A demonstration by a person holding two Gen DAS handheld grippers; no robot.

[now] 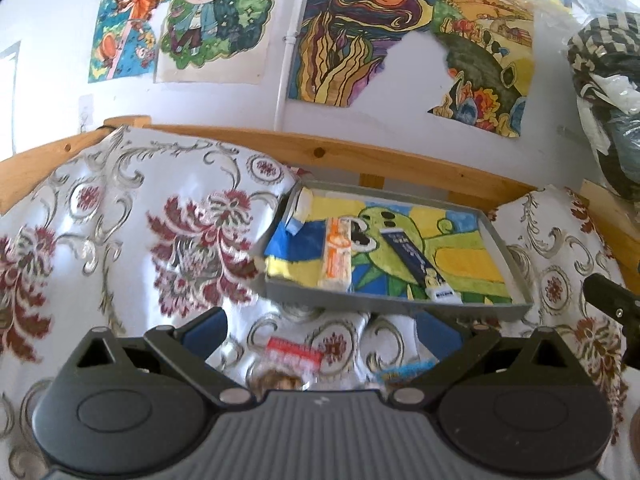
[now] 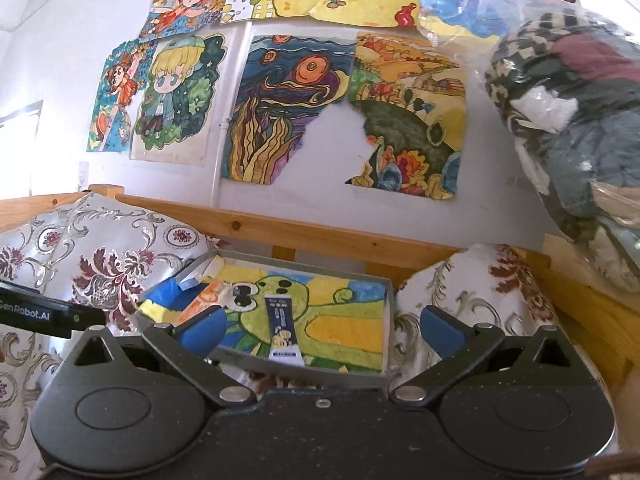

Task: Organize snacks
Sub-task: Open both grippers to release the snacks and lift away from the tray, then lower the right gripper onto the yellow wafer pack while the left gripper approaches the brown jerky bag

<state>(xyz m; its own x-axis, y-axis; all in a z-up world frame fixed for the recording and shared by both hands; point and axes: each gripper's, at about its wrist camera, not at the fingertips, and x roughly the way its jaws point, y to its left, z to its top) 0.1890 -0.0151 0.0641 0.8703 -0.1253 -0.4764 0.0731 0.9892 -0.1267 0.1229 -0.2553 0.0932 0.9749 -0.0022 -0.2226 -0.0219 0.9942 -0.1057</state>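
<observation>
A bed covered in a silvery cloth with dark red flowers (image 1: 160,220) fills the lower part of both views, backed by a wooden rail (image 1: 320,152) and a white wall hung with bright children's drawings (image 2: 288,108). A shallow grey tray (image 1: 400,304), lined with a painted green and yellow picture, sits on the cloth against the rail. In it lie an orange and white snack bar (image 1: 337,254) and, apart to its right, a dark blue snack packet (image 1: 416,264).

Only the left wrist view shows two more snacks on the cloth outside the tray's near edge: a red and white packet (image 1: 294,354) and a blue and yellow packet (image 1: 406,372), both between the fingers. Only the right wrist view shows the whole bag of bundled clothes (image 2: 580,128) piled at the right.

The left gripper (image 1: 322,332) is spread wide and holds nothing. The right gripper (image 2: 320,328) is likewise released, hovering at the tray's near wall. The tray's right half is bare
</observation>
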